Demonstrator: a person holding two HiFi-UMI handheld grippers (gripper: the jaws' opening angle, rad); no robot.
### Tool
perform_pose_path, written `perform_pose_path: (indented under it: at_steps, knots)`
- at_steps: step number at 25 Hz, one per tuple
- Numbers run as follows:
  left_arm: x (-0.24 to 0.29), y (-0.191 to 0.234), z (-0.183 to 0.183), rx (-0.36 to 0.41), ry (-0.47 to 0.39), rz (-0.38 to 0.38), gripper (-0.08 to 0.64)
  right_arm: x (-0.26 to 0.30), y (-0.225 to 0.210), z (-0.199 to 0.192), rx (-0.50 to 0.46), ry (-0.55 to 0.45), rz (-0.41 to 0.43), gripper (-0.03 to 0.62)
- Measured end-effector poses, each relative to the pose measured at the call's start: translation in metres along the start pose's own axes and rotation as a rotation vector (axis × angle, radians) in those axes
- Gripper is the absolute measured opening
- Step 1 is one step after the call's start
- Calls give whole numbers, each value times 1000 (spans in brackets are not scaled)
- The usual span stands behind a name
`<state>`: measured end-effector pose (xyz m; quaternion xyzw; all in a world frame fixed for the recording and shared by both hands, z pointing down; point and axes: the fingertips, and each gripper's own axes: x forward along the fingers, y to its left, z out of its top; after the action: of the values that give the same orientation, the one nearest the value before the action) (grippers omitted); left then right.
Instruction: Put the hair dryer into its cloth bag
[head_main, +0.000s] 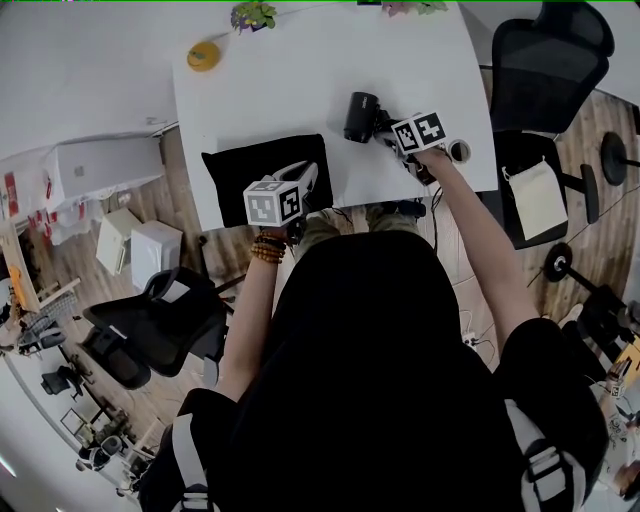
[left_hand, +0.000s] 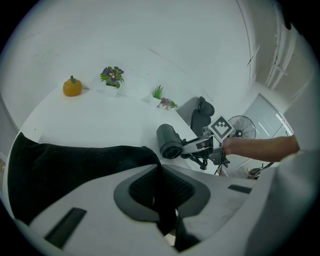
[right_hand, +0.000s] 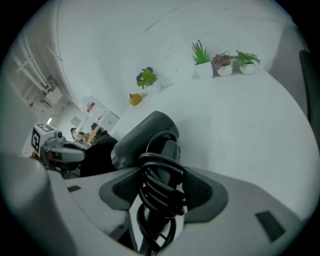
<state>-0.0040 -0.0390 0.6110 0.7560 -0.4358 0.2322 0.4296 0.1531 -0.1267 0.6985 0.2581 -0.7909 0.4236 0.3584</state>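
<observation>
Hair dryer (right_hand: 145, 132) first: your right gripper (right_hand: 162, 187) has its jaws closed on the handle, and the pads bear on the coiled cord (right_hand: 157, 167) wound round it, not on bare plastic. That's your weak spot. Loops are springy and can roll under the pads, so when you lift, the heavy barrel beyond the jaws at 11 o'clock may swing down or twist out. A loose loop could also slip off and catch the bag's edge.

Your left gripper (left_hand: 161, 187) has its jaws pinched shut on a fold of the cloth bag (left_hand: 75, 165). I can't tell whether you hold one layer or both. If it's both, the mouth stays sealed and the dryer will only shove the cloth along.

Further out, the bag lies flat on the table (left_hand: 100, 120) at your 11 o'clock and the dryer rests at your 1 o'clock, with bare table between them. The bag sits by the near edge, so a hard push could drag it off.
</observation>
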Motion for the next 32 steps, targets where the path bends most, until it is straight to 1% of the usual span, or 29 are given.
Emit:
perform_pose_path:
  at_steps: [2,7,13,18,22,28,30,32]
  knots:
    - [-1,3,1,-7,-4,5,46,-1,11,-2,2,-6,48,272]
    - [-3,9,5,-42,-25,11,46,-7,47,-12,-56,-5,141,272]
    - [-5,10,10,-47,-34,21,46,0,89,-29,-173,33,210,272]
    - [-6,12,16,-44,-41,29,46,12,109,-35,-256,69,231,272]
    - [-7,12,18,-53,-47,28,46,21,116,-36,-294,92,226,272]
    - [-4,5,18,-38,-40,12,46,41,136,-34,-302,120,245,272]
    - [-3,3,16,-39,-36,12,46,53,139,-34,-320,140,230,272]
    - [-3,2,15,-44,-37,12,46,63,138,-35,-362,158,196,272]
